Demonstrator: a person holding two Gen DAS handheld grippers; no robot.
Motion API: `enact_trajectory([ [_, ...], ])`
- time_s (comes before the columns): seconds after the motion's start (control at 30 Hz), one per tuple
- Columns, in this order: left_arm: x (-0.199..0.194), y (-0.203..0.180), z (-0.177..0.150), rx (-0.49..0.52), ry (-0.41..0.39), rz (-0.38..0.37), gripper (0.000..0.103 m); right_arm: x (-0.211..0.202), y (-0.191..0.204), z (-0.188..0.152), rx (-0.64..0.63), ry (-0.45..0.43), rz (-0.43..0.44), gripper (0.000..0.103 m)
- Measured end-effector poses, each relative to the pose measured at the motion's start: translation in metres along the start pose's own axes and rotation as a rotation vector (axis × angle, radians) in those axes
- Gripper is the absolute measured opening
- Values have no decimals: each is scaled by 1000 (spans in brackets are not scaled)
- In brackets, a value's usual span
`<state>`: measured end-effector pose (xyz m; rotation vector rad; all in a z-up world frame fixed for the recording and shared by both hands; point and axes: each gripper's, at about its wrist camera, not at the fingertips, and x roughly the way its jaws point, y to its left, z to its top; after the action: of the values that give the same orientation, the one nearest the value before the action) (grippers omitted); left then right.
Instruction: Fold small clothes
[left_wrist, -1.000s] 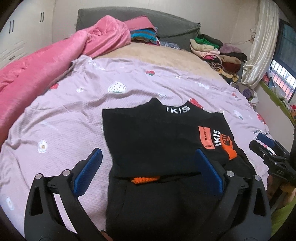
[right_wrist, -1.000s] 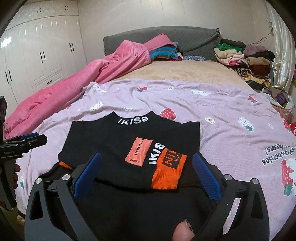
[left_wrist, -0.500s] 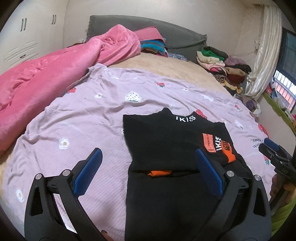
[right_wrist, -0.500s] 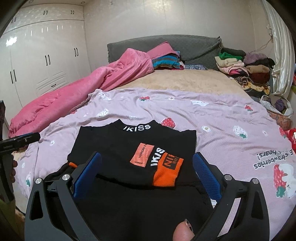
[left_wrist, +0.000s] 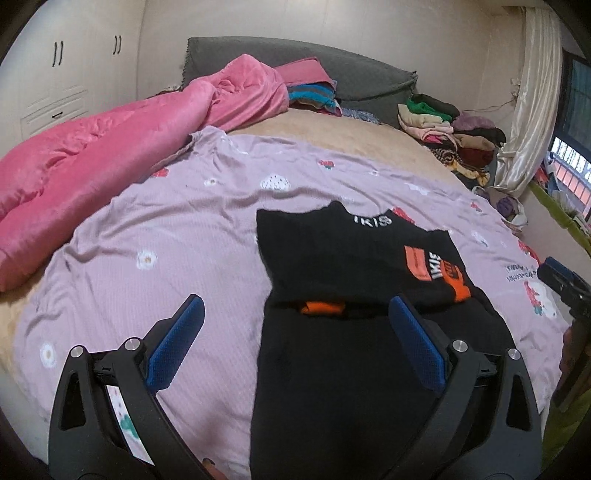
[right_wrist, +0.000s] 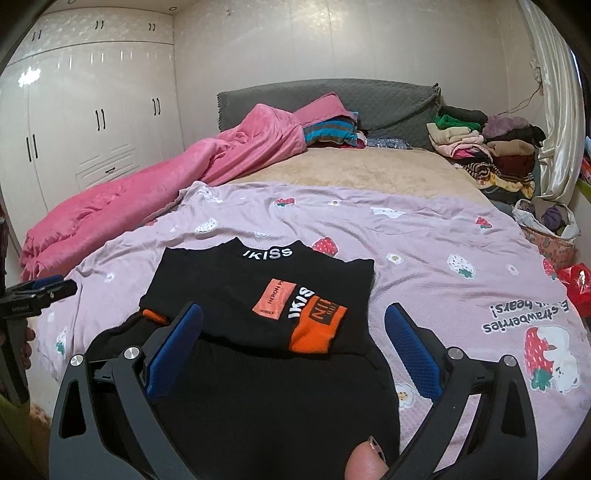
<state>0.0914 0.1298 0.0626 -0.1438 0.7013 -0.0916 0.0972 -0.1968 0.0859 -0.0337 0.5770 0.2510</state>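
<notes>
A small black top (left_wrist: 354, 258) with white "IKISS" lettering and orange patches lies partly folded on the lilac strawberry sheet (left_wrist: 166, 236); it also shows in the right wrist view (right_wrist: 258, 291). Its upper half is folded over the lower black part (right_wrist: 273, 398). My left gripper (left_wrist: 295, 332) is open and empty, held above the garment's near left edge. My right gripper (right_wrist: 293, 339) is open and empty, held above the garment's lower half. Each gripper shows at the edge of the other's view, the right one (left_wrist: 565, 284) and the left one (right_wrist: 37, 291).
A pink quilt (right_wrist: 155, 192) is bunched along the bed's left side. Stacks of folded clothes (right_wrist: 480, 147) sit at the far right by the grey headboard (right_wrist: 332, 96). A basket of clothes (right_wrist: 550, 229) stands off the bed's right edge. White wardrobes (right_wrist: 74, 129) line the left wall.
Both grippers have pulled back and risen from the garment, staying open. The garment looks smaller and farther in both views. It has not moved.
</notes>
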Motion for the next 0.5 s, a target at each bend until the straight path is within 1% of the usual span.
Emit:
enact_trajectory([
  [0.27, -18, -5, -23, -12, 4, -3, 93, -18, -11, -11, -5, 0, -10, 98],
  [0.5, -35, -6, -32, -15, 9, 5, 93, -34, -24, -21, -2, 2, -15, 98],
])
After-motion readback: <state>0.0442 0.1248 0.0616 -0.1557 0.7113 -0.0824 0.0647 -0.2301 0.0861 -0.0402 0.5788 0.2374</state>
